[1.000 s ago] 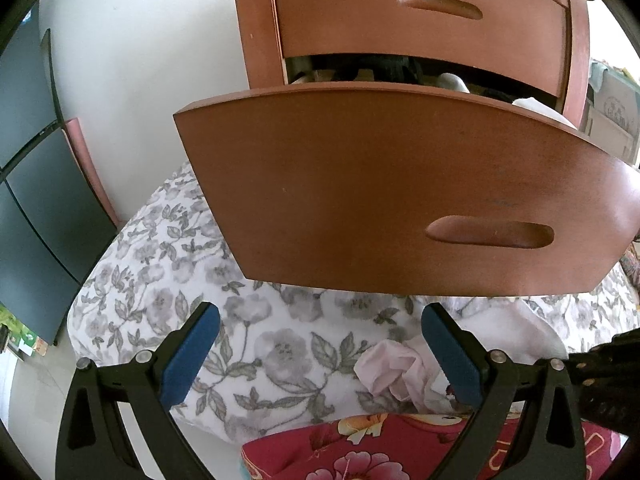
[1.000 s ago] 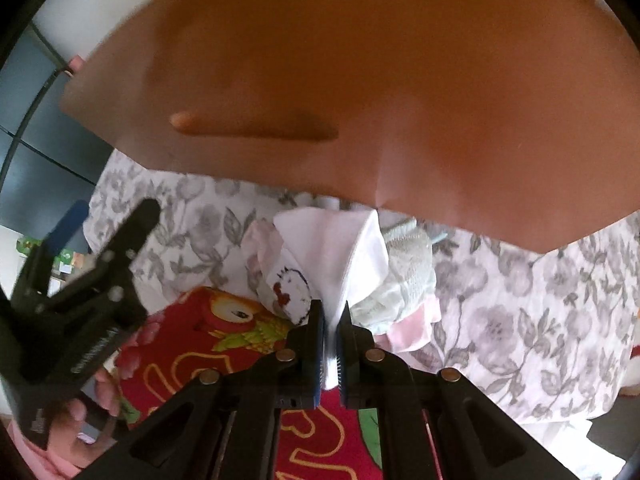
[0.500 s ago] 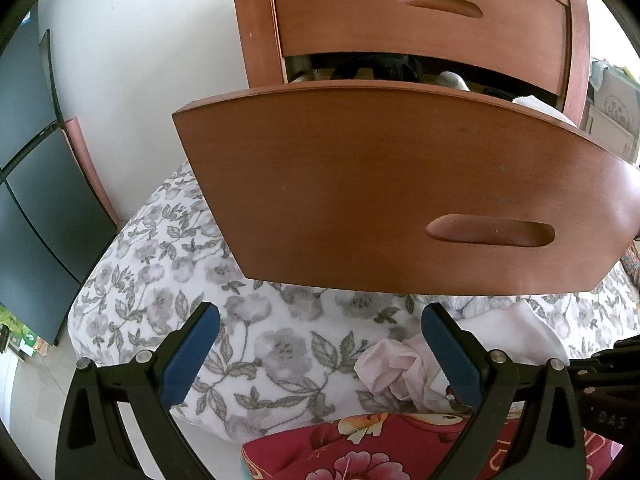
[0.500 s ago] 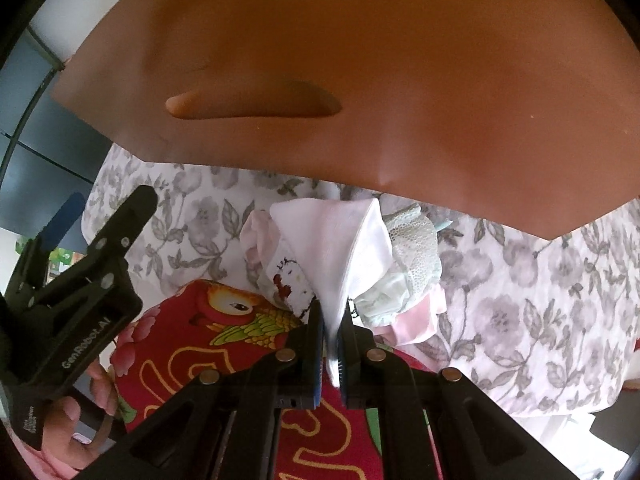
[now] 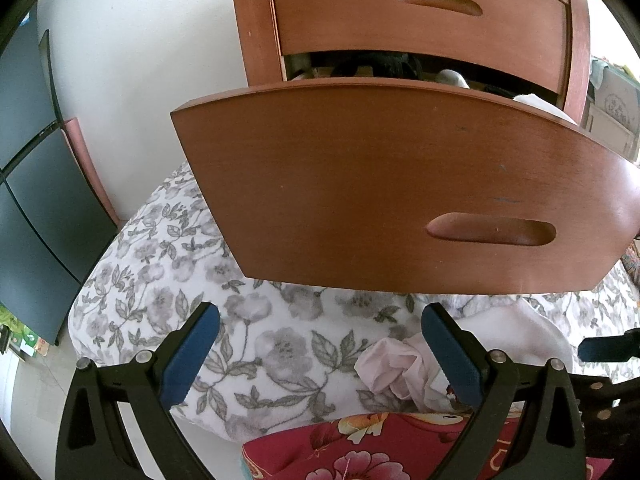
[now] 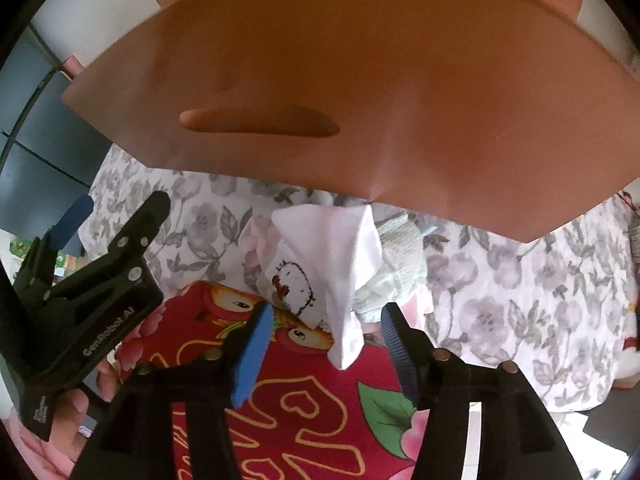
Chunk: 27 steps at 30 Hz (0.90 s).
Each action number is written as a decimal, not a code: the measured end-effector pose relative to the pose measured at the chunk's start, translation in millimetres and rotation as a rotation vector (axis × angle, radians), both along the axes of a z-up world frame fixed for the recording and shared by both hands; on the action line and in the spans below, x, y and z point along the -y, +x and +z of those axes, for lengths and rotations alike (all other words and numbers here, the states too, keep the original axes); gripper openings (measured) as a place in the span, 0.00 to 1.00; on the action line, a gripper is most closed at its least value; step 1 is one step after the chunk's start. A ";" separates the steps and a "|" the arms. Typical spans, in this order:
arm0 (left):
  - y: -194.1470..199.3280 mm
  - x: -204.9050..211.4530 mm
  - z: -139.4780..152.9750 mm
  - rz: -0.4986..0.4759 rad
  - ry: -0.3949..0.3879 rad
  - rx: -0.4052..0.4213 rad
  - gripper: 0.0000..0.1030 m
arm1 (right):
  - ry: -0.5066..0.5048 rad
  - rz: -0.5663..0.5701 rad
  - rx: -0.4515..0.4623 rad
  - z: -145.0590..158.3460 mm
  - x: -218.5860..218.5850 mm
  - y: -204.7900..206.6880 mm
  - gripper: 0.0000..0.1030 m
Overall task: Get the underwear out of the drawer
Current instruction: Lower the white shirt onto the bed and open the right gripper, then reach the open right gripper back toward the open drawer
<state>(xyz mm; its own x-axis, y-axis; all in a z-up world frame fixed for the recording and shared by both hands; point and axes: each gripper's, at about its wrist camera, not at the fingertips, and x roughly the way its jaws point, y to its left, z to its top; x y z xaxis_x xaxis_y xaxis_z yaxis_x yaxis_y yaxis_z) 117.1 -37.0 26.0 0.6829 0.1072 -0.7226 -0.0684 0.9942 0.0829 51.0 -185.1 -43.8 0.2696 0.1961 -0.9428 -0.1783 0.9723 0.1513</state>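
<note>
A: Opening just now, the right hand-held gripper (image 6: pixel 326 328) has its jaws parting, and the tip of the white underwear (image 6: pixel 344 264) hangs between the blue pads without either one pressing on it.

B: Where does the rest of that garment lie?

A: On a small heap of clothes (image 6: pixel 392 264) on the flowered bedspread (image 6: pixel 520 280), just below the front of the pulled-out drawer (image 6: pixel 360 92). Its lower corner reaches over a red patterned cloth (image 6: pixel 304 408).

B: And the left hand-held gripper (image 5: pixel 320 354)?

A: Spread wide, nothing between its pads. It hovers over the bedspread beside a crumpled pink garment (image 5: pixel 394 368), under the drawer front. A person's hand (image 6: pixel 72 428) grips its handle.

B: Anything visible inside the drawer?

A: Dark and pale fabrics (image 5: pixel 452 76) peek over its top edge; I cannot tell what they are.
</note>
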 end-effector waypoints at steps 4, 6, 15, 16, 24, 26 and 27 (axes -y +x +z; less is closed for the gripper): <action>0.8 0.3 0.0 0.000 0.000 -0.001 0.98 | -0.008 -0.010 0.005 2.7 2.0 0.2 0.69; 0.6 0.1 0.1 0.000 -0.001 0.000 0.98 | -0.006 -0.011 0.005 2.7 4.2 0.5 0.73; 0.5 0.1 0.0 0.000 0.000 -0.001 0.98 | 0.008 -0.016 0.008 1.5 9.1 -2.9 0.90; 1.0 0.5 0.1 0.000 0.000 -0.001 0.98 | 0.008 -0.018 0.010 1.7 9.5 -3.4 0.91; 0.8 0.2 0.0 0.000 0.000 -0.002 0.98 | 0.001 -0.036 0.026 4.5 14.0 -4.3 1.00; 0.9 0.3 0.1 0.000 -0.001 -0.003 0.98 | 0.004 -0.038 0.024 4.3 14.7 -4.2 1.00; 0.7 0.3 0.1 0.000 -0.001 -0.002 0.98 | 0.006 -0.037 0.023 4.0 15.3 -4.0 1.00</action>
<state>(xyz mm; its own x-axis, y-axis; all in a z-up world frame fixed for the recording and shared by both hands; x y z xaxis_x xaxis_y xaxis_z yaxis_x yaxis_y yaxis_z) 117.8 -37.3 26.1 0.6811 0.1065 -0.7244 -0.0681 0.9943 0.0821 47.1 -200.4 -39.7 0.2985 0.1907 -0.9352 -0.1454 0.9775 0.1529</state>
